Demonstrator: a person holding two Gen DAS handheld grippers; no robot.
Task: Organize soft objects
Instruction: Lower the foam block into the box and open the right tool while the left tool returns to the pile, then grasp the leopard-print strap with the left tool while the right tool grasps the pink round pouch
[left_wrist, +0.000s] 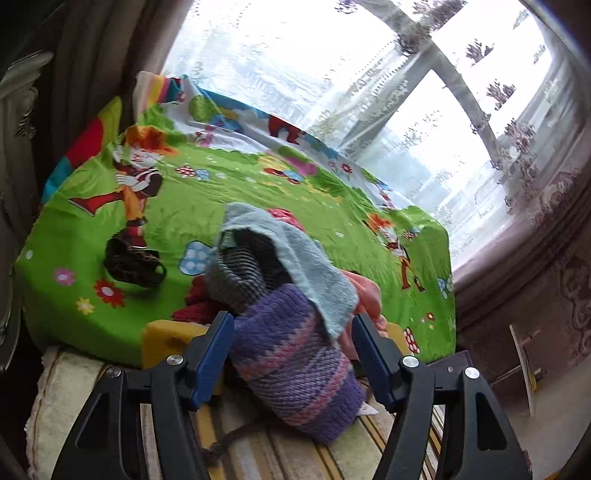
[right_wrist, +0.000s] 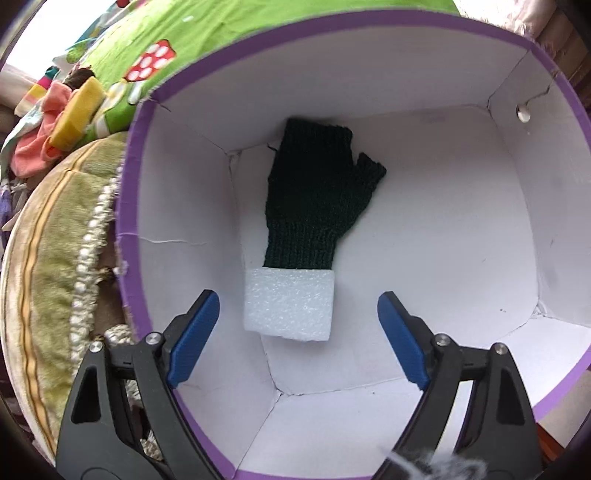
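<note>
Purple and pink knit fills the gap just ahead of the left gripper (left_wrist: 291, 354): a striped knitted piece (left_wrist: 295, 365), lying with its long axis running from near right to far left. The blue pads stand apart on either side of it. The left pad looks to be just at its edge and the right pad clear of it, so it is bracketed but not clamped. Of the two hands, the left is the nearer to the pile. Draped over the far end of the knit is a light blue towel (left_wrist: 314, 266), with a grey striped cloth (left_wrist: 236, 277) beside it at the left and a dark red knit (left_wrist: 195, 299) lower down. Farther left, a dark woven thing (left_wrist: 133, 262) lies alone on the green cartoon bedsheet (left_wrist: 258, 192). The left gripper tilts downward towards the pile.

The right gripper (right_wrist: 299, 332) points steeply down into a white box with a purple rim (right_wrist: 127, 229), its pads wide apart and holding nothing. Between them on the box floor sits a white foam block (right_wrist: 290, 304), and beyond it, touching it, a dark green fingerless glove (right_wrist: 314, 199) lies lengthwise, cuff near.

My guess is the next move is the left gripper closing across the knit's short width.
</note>
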